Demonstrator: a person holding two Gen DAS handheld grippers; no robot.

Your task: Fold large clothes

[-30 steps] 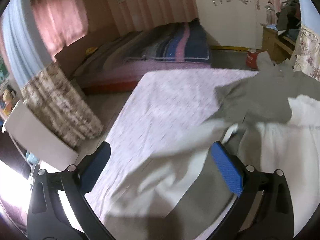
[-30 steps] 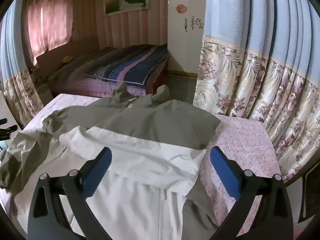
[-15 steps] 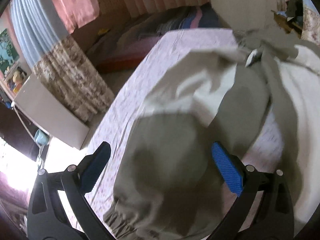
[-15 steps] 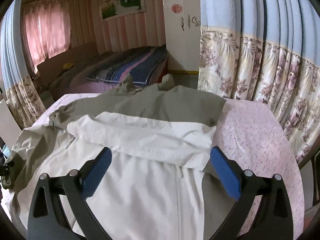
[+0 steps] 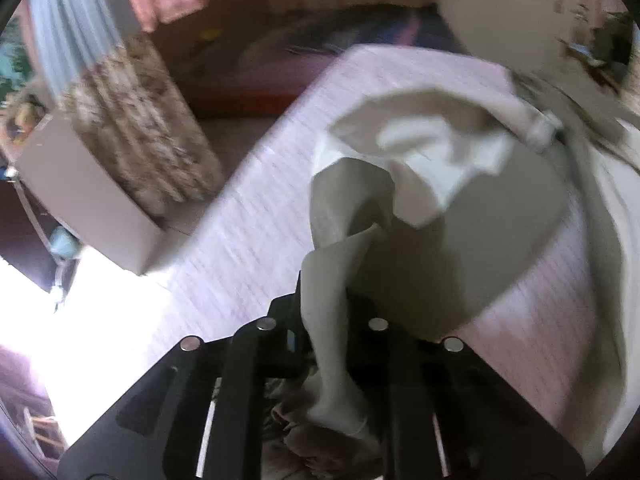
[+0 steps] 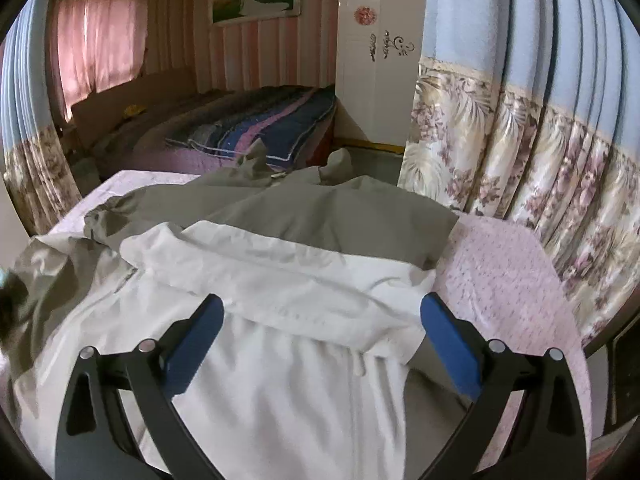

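Only the left wrist view shows the left tool (image 5: 326,312) closing on the jacket's (image 6: 304,280) olive sleeve (image 5: 324,300); right tool (image 6: 322,344) gapes released, bare bedsheet (image 6: 504,272) at two o'clock.

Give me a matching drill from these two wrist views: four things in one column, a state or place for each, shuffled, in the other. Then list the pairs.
Things:
1. left gripper
2. right gripper
3. olive-and-white jacket
4. striped blue-and-pink quilt

States or places:
A. lies on the far bed
B. jaws closing on an olive sleeve
C. spread on the pink patterned sheet
D. jaws wide apart, holding nothing

Pairs: 1-B, 2-D, 3-C, 4-A
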